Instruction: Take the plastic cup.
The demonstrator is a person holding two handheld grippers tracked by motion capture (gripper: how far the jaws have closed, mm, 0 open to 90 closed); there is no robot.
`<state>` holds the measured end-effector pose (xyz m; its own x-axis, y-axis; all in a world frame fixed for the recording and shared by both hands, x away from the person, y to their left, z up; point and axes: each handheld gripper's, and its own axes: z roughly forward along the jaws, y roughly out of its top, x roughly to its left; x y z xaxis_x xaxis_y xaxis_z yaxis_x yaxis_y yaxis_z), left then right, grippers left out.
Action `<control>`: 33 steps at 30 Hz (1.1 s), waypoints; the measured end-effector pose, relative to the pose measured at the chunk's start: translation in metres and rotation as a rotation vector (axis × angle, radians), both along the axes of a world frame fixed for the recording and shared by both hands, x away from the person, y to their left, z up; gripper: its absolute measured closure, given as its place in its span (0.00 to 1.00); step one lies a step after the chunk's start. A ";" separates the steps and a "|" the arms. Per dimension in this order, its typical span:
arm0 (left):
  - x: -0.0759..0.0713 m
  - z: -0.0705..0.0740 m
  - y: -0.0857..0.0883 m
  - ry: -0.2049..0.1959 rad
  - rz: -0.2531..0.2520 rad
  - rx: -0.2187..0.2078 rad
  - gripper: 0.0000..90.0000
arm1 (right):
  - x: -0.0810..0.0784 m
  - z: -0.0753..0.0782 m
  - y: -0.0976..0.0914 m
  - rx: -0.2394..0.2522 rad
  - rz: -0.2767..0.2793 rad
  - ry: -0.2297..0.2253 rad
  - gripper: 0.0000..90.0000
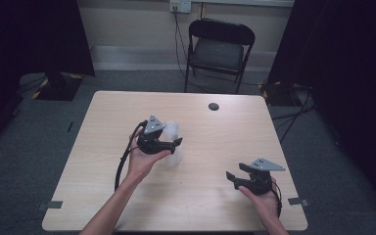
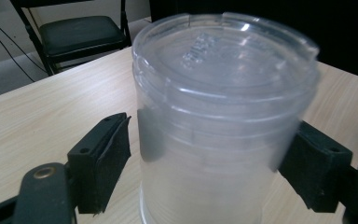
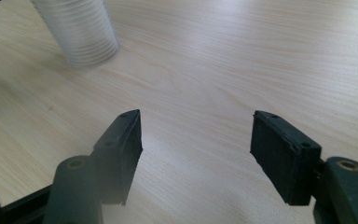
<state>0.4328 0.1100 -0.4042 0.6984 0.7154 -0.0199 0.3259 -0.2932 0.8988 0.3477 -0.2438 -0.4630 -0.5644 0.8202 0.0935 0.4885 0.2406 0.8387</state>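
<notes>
Nearest us, at the table's (image 1: 103, 205) front right, we see the right gripper (image 1: 232, 177) in the person's hand, low over the bare wood with its jaws spread apart and nothing between them. Further in, near the middle, the left gripper (image 1: 175, 143) has its jaws on either side of a clear plastic jar (image 2: 219, 121) that stands upright on the wood; the left pad sits just off the wall with a gap showing, and we cannot tell if the right pad touches. Past the far edge stands a black folding chair (image 1: 219, 49)
</notes>
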 end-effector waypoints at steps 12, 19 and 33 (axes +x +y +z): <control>0.005 -0.013 -0.004 0.030 0.018 0.007 0.26 | -0.001 0.000 0.004 -0.009 0.018 -0.010 0.37; 0.004 -0.013 -0.006 0.032 0.008 0.022 0.27 | 0.001 -0.001 0.002 -0.010 0.010 0.000 0.37; 0.003 -0.011 -0.003 0.045 0.017 -0.012 0.33 | 0.001 -0.001 0.004 -0.013 0.013 0.002 0.36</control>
